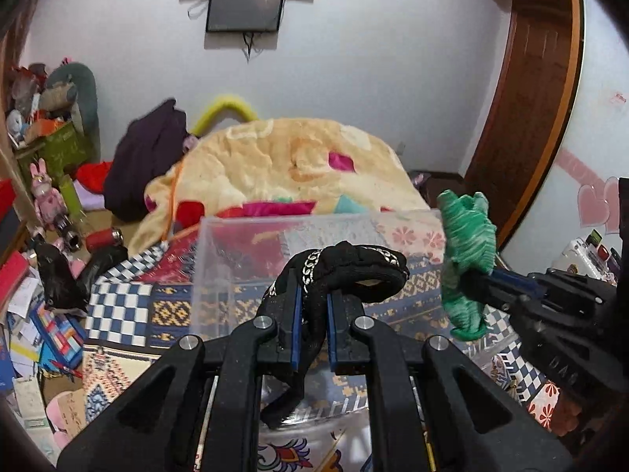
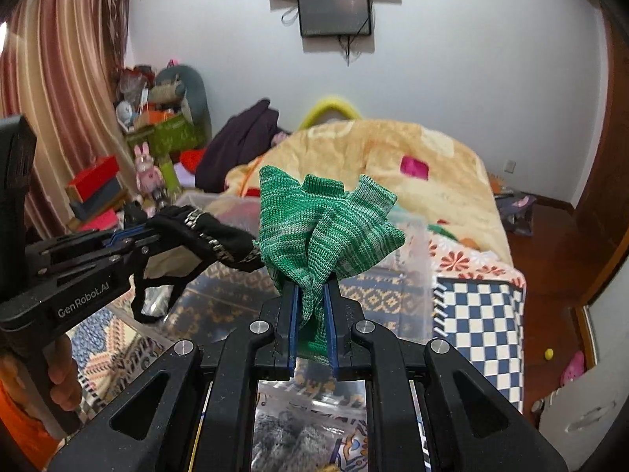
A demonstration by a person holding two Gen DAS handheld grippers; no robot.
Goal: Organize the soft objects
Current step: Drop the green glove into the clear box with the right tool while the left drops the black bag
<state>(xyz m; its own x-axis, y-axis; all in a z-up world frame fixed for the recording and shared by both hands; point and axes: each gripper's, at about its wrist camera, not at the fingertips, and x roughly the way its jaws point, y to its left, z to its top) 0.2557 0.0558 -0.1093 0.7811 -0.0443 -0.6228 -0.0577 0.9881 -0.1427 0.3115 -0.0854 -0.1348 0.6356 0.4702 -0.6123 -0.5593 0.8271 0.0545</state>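
My left gripper (image 1: pixel 313 303) is shut on a black fabric piece with a silver chain trim (image 1: pixel 346 271), held above a clear plastic box (image 1: pixel 220 259) on the bed. My right gripper (image 2: pixel 311 302) is shut on a green knitted cloth (image 2: pixel 322 228), also held over the box. In the left wrist view the green cloth (image 1: pixel 468 251) and right gripper (image 1: pixel 481 281) are at the right. In the right wrist view the black piece (image 2: pixel 212 236) and left gripper (image 2: pixel 151 238) are at the left. Grey fluffy items (image 2: pixel 291 440) lie in the box below.
The bed has a patterned cover (image 1: pixel 118 310) and a heaped yellow blanket (image 1: pixel 283 165). A dark garment (image 1: pixel 145 157) lies at the bed's far left. Cluttered boxes and toys (image 1: pixel 47 149) fill the left side. A wooden door (image 1: pixel 530 98) is at the right.
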